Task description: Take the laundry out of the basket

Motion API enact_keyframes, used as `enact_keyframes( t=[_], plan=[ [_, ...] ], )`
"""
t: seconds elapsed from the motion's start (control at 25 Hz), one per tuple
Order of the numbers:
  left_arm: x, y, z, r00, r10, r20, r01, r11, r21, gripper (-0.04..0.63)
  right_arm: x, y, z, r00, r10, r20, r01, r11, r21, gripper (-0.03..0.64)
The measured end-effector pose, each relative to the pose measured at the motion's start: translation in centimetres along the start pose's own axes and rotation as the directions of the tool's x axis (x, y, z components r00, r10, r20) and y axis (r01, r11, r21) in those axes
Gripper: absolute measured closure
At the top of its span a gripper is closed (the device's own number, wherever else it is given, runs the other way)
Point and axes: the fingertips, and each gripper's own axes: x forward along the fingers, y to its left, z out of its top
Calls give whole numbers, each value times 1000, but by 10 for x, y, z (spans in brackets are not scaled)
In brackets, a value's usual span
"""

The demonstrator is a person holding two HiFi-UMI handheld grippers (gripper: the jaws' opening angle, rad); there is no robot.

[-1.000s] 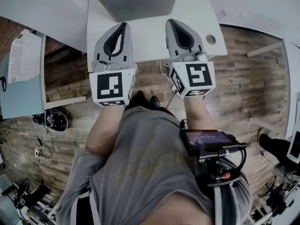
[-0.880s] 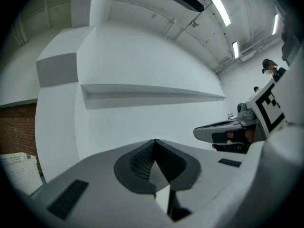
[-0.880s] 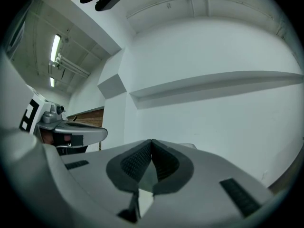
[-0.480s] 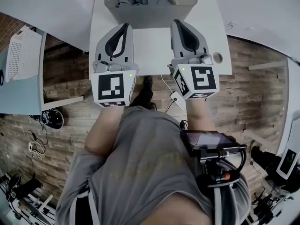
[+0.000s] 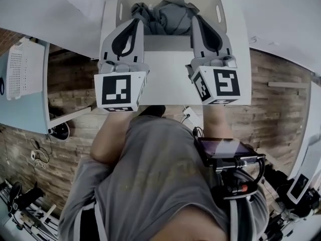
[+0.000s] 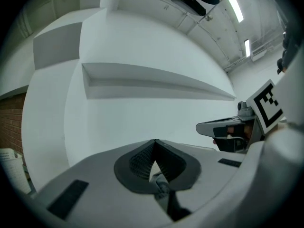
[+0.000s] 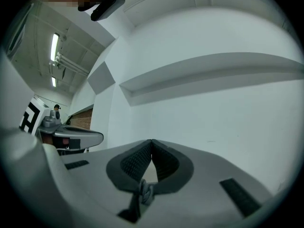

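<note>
A pale grey laundry basket (image 5: 168, 44) stands on the white table (image 5: 165, 79) at the top of the head view. Crumpled grey laundry (image 5: 168, 15) fills it. My left gripper (image 5: 136, 20) hangs over the basket's front left, its tip at the edge of the laundry, jaws shut and empty. My right gripper (image 5: 196, 18) is level with it over the front right, also shut and empty. The left gripper view (image 6: 154, 142) and the right gripper view (image 7: 151, 141) show closed jaws against white walls; neither shows the basket.
A white perforated bin (image 5: 22, 67) sits on a light blue surface at the left. Below the table's near edge is brick-patterned floor with a power strip (image 5: 189, 115) and cables. The person's grey shirt (image 5: 150, 174) and a waist-mounted device (image 5: 223, 149) fill the bottom.
Both grippers have moved forward over the table, from its near edge to the basket's front rim. The basket and its laundry have come fully into the head view. The jaws stayed shut.
</note>
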Motion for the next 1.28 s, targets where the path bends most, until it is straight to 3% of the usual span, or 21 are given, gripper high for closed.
enact_keyframes(
  t=[0.56, 0.88, 1.04, 1.12, 1.28],
  plan=[
    [104, 38, 35, 996, -39, 77, 39, 999, 12, 588, 89, -41, 20, 1000, -26, 10, 26, 999, -36, 609],
    [148, 41, 10, 998, -60, 33, 62, 997, -49, 588, 119, -57, -14, 997, -14, -74, 11, 999, -32, 607],
    [167, 42, -9, 997, -72, 6, 72, 994, -78, 588, 134, -62, -39, 989, 30, -142, -27, 999, 24, 607],
    [172, 44, -16, 997, -78, -4, 77, 992, -95, 588, 140, -62, -51, 981, 40, -192, -41, 999, -4, 603],
    [184, 48, -30, 996, -83, -24, 79, 989, -126, 588, 149, -64, -79, 950, 78, -303, -96, 995, -42, 495]
  ],
)
